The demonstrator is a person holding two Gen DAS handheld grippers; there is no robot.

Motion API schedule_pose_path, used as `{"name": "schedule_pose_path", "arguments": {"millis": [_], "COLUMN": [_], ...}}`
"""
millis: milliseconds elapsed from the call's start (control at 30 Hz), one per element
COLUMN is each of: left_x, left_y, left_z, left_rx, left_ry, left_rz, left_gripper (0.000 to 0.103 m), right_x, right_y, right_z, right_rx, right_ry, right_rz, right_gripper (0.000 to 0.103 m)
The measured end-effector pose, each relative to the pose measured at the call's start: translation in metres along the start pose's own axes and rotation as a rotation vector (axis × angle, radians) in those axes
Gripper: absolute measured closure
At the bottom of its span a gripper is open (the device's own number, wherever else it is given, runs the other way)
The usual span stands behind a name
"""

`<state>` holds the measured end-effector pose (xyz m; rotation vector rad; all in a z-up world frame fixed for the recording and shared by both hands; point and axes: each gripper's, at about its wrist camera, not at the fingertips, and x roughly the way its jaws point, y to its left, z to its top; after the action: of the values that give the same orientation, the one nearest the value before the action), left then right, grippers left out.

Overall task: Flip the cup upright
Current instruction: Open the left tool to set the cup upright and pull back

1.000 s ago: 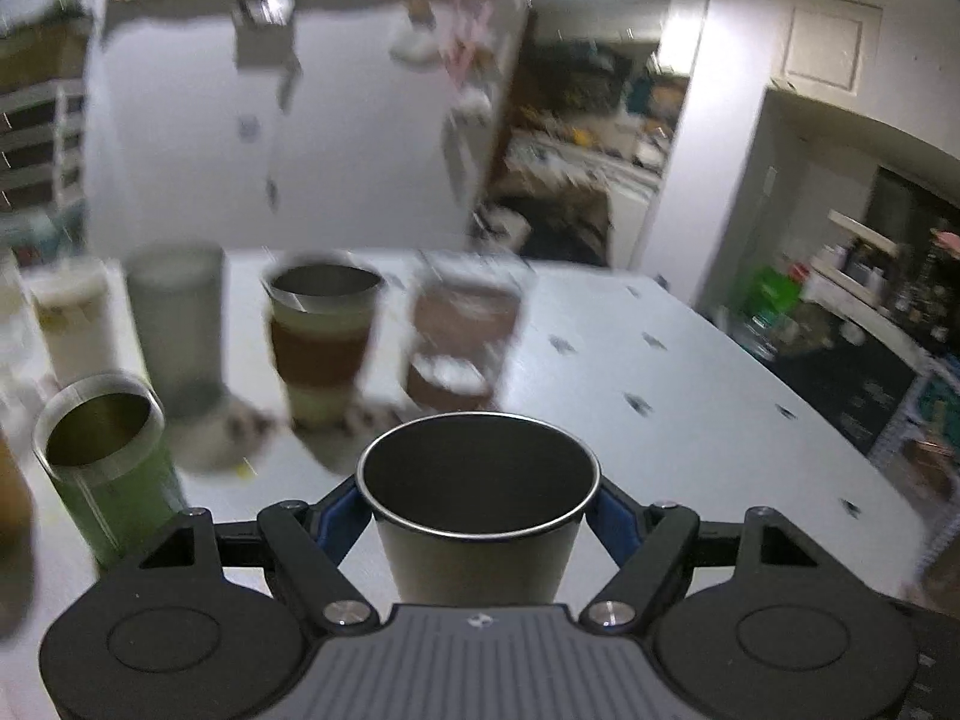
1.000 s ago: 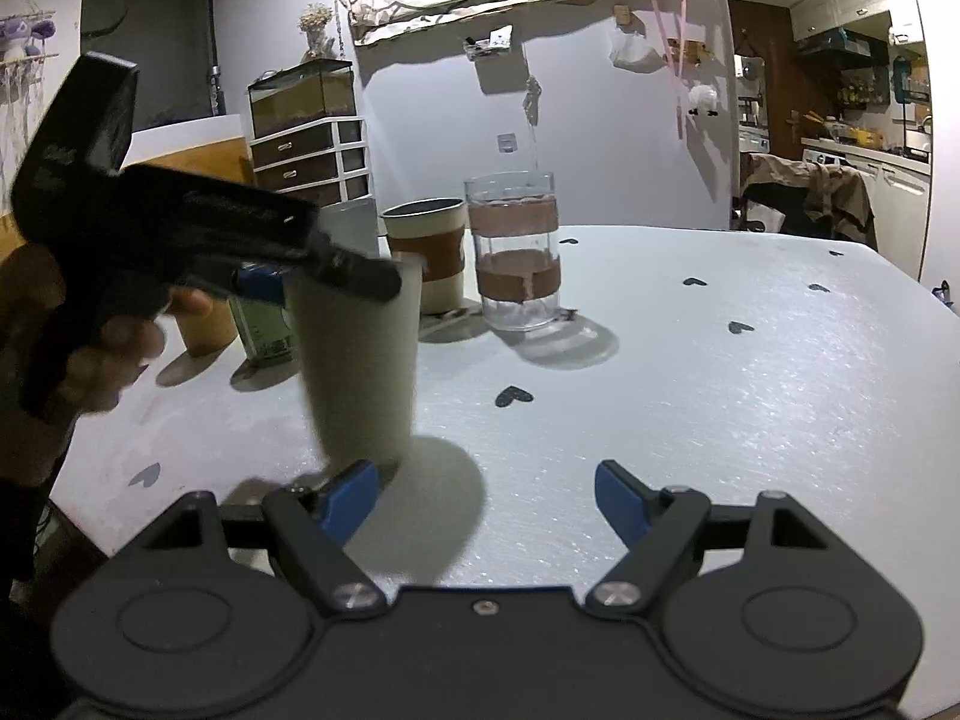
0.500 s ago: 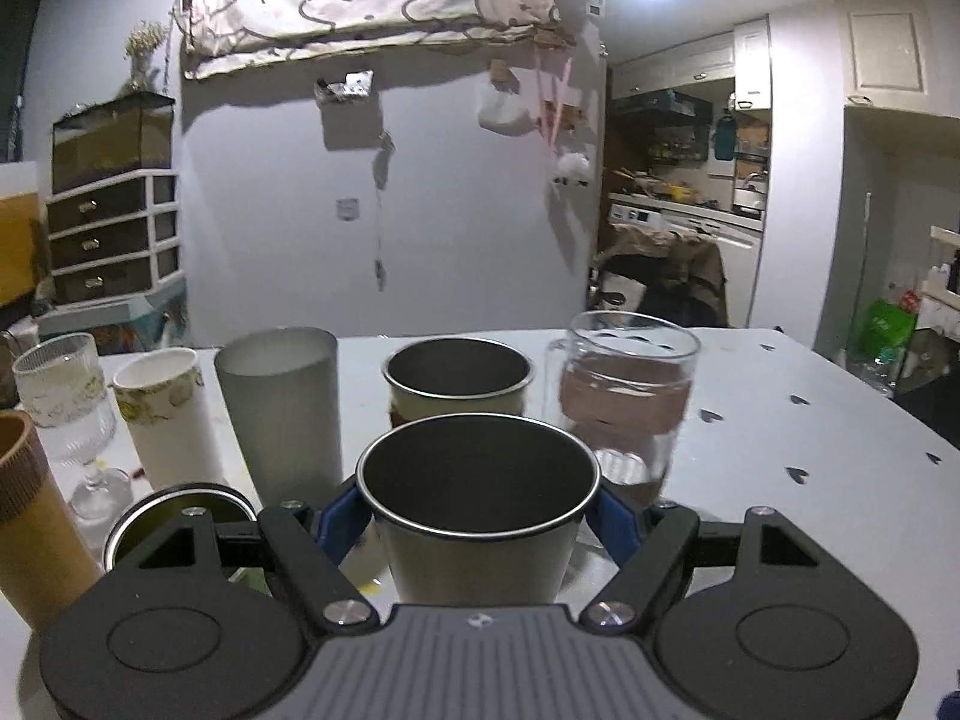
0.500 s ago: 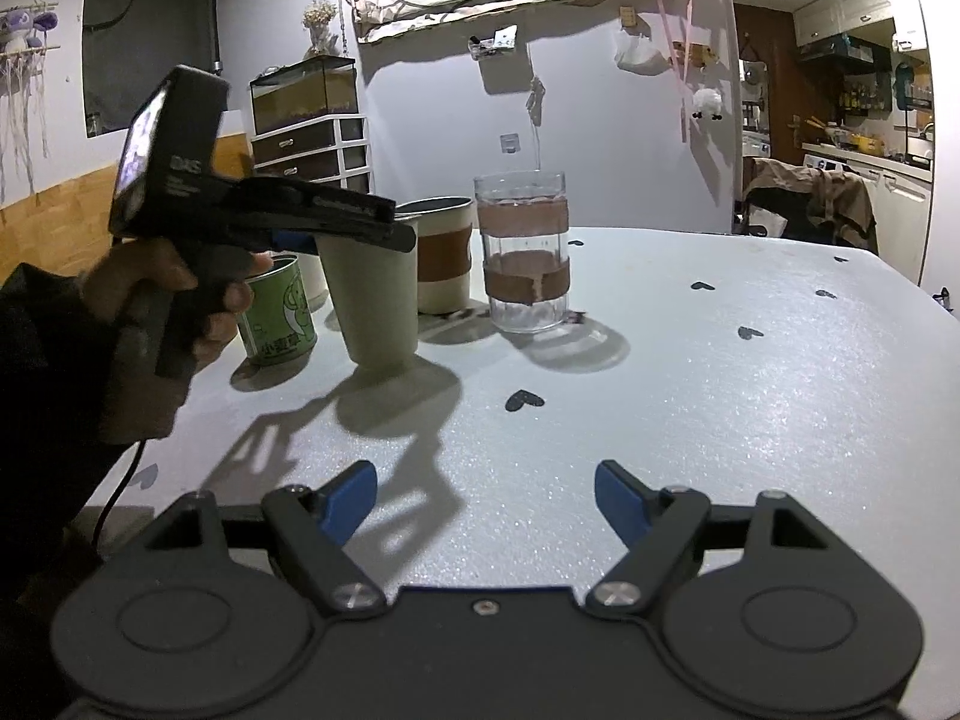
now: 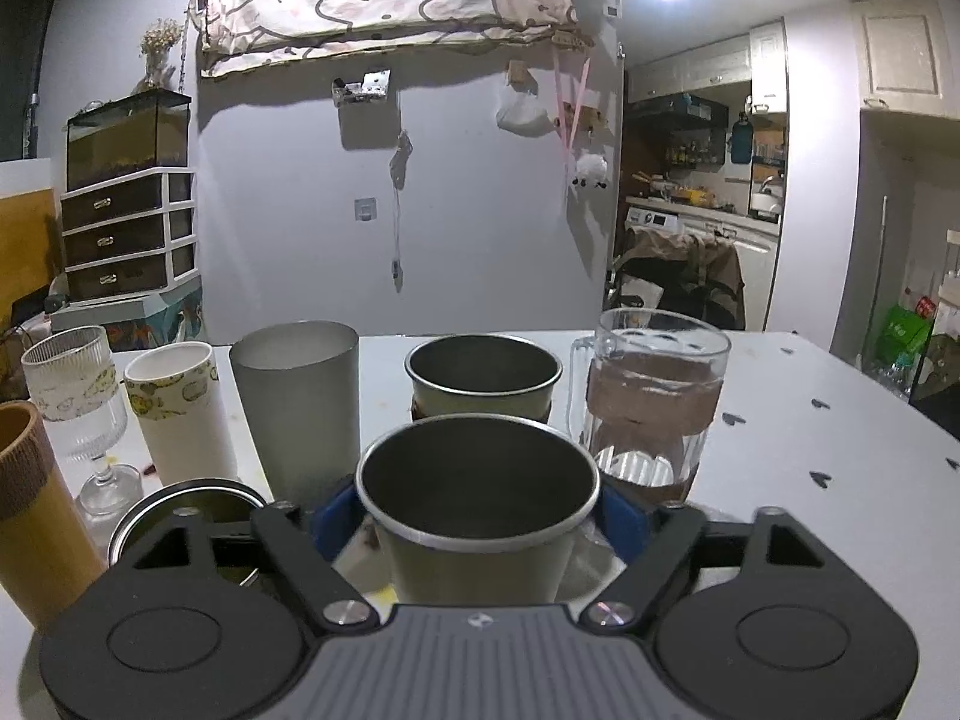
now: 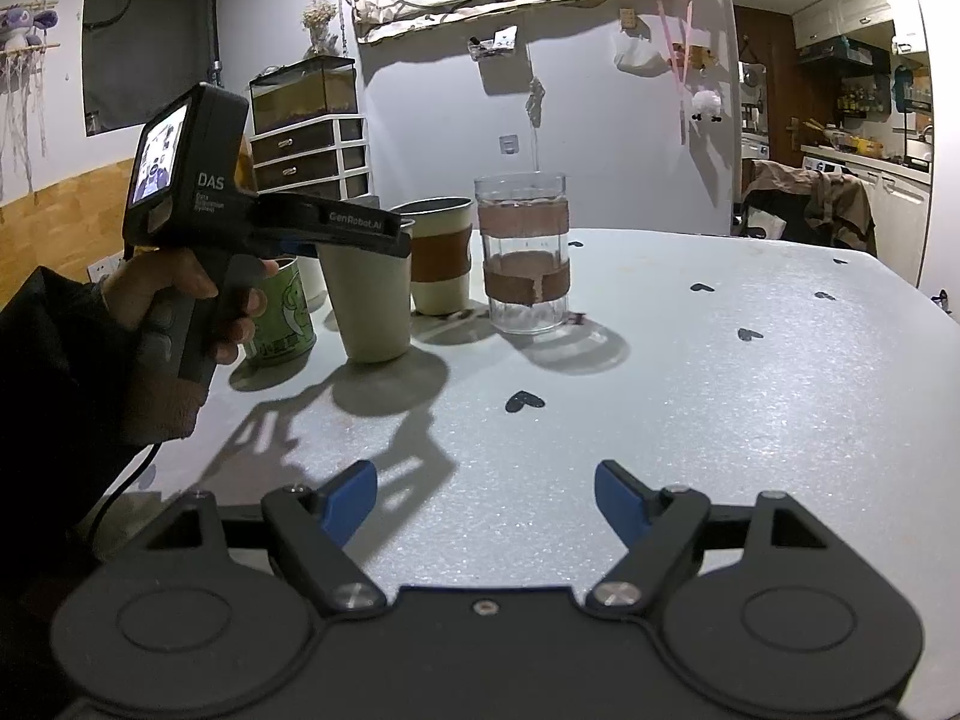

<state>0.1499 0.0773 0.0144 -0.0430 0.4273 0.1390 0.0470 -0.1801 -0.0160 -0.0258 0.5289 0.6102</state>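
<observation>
A cream cup with a steel rim [image 5: 477,516] stands upright with its mouth up, between the blue pads of my left gripper [image 5: 477,519], which is shut on it near the rim. In the right wrist view the same cup [image 6: 372,306] rests with its base on the white table [image 6: 690,396], held by the left gripper [image 6: 366,228]. My right gripper [image 6: 486,495] is open and empty, low over the table's near side, well apart from the cup.
Behind the held cup stand a cup with a brown sleeve [image 5: 483,375], a glass mug with a brown band [image 5: 651,396], a grey tumbler [image 5: 297,408], a white paper cup [image 5: 177,414], a ribbed glass [image 5: 75,402], a green tin [image 6: 282,312] and a brown tube [image 5: 33,516].
My left gripper has carried the cup forward and down among the other cups; it now rests on the table. The right gripper has stayed still and open.
</observation>
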Motion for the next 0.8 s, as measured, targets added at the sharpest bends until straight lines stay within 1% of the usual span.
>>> {"name": "schedule_pose_path", "arguments": {"millis": [33,367,500,667,733,800], "left_x": [-0.002,-0.024,-0.045,-0.078,-0.092,-0.103], "left_y": [-0.001,-0.004,-0.002,0.003,0.008,0.011], "left_z": [0.000,0.007,0.006,-0.004,-0.011,-0.017], "left_rx": [0.001,-0.009,-0.020,-0.012,-0.012,-0.005], "left_ry": [-0.006,-0.045,-0.067,-0.081,-0.085,-0.087], "left_rz": [0.000,-0.021,-0.016,0.001,0.007,0.018], "left_gripper": [0.013,0.011,0.007,0.005,0.002,0.001], "right_x": [0.000,-0.001,-0.002,-0.005,-0.005,-0.005], "right_y": [0.000,0.001,0.002,0.001,0.002,0.003], "right_z": [0.000,0.002,0.010,0.022,0.026,0.029], "right_rx": [0.000,0.004,0.012,0.031,0.035,0.038], "right_ry": [0.000,-0.016,-0.041,-0.091,-0.104,-0.116], "right_rz": [0.000,-0.002,-0.024,-0.048,-0.053,-0.059], "right_gripper": [0.022,0.022,0.022,0.022,0.020,0.017]}}
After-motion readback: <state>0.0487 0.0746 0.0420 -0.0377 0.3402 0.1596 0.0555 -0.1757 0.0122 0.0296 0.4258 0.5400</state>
